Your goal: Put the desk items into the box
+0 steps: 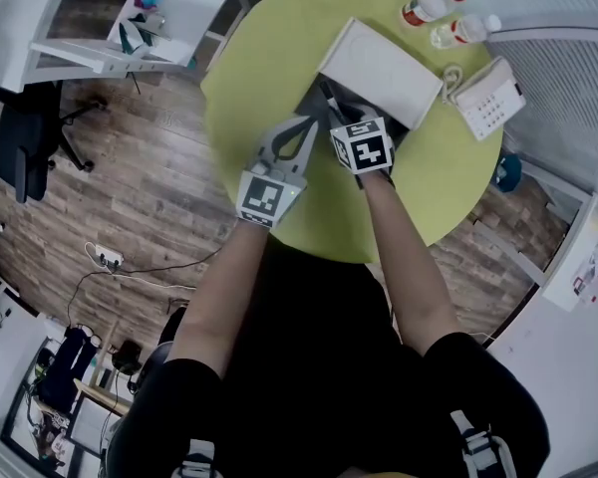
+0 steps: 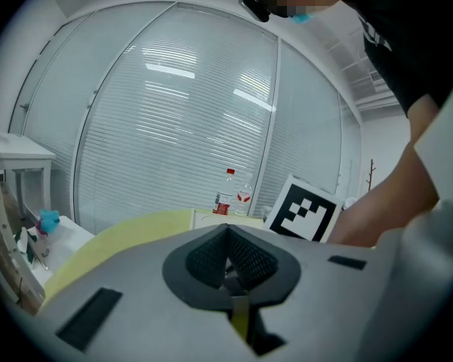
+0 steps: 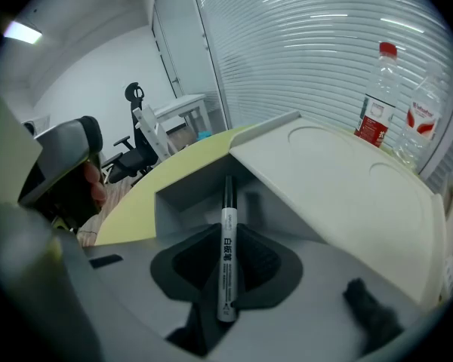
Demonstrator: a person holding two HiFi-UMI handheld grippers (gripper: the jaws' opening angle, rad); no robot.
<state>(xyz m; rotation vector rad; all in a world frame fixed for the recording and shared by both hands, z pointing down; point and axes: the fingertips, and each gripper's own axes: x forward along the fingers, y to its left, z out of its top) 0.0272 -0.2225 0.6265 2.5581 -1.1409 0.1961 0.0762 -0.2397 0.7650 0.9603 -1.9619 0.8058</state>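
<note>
Firmly, the right gripper (image 3: 226, 266) clamps a marker (image 3: 227, 211) before the box (image 3: 328, 183).

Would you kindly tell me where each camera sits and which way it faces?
Head view: on the head, facing steeply down at table and box; both arms show.
Left gripper view: on left gripper, tongs shut, empty, facing blinds; right arm shows.
Right gripper view: on right gripper, tongs gripping marker, facing box; left hand shows.
Shared: all show the bottles.
</note>
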